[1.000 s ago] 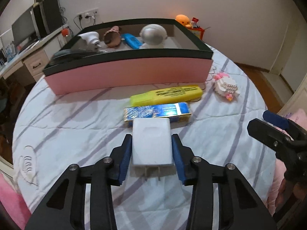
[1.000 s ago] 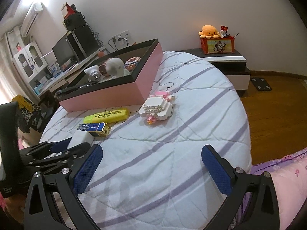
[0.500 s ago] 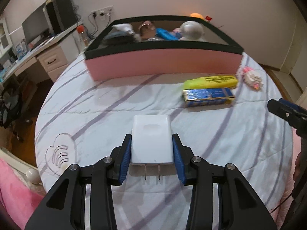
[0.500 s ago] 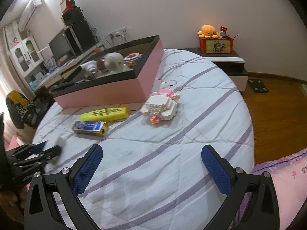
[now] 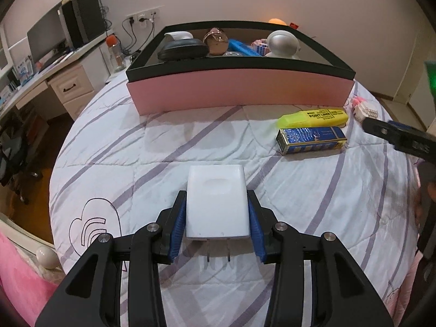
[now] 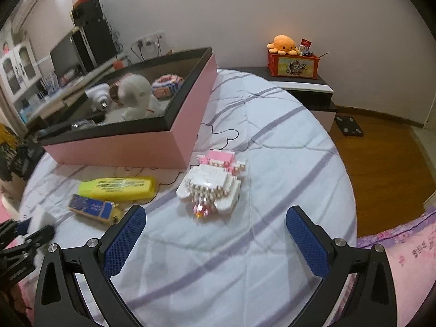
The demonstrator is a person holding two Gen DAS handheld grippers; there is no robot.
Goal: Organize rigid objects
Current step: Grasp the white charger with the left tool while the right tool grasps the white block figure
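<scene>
A white plug charger (image 5: 218, 201) sits between the blue pads of my left gripper (image 5: 217, 194), prongs toward the camera, low over the striped bed cover. The jaws are opening, though the pads still lie against its sides. A pink box with a black rim (image 5: 239, 90) stands ahead, holding several objects. To the right lie a yellow highlighter (image 5: 313, 117) and a blue carton (image 5: 310, 139). My right gripper (image 6: 215, 212) is open and empty, with a pink-and-white brick toy (image 6: 212, 185) just beyond its fingers. The right view also shows the charger (image 6: 41, 215) at the far left.
A desk with a monitor (image 5: 46, 41) stands left of the bed, off its edge. A low cabinet with an orange plush and a red box (image 6: 291, 62) sits behind the bed on the right. Wooden floor (image 6: 381, 158) lies to the right. A pink blanket (image 6: 403, 250) is near.
My left gripper carried the charger leftward across the bed, so the highlighter and blue carton now lie off to its right. My right gripper moved closer to the brick toy.
</scene>
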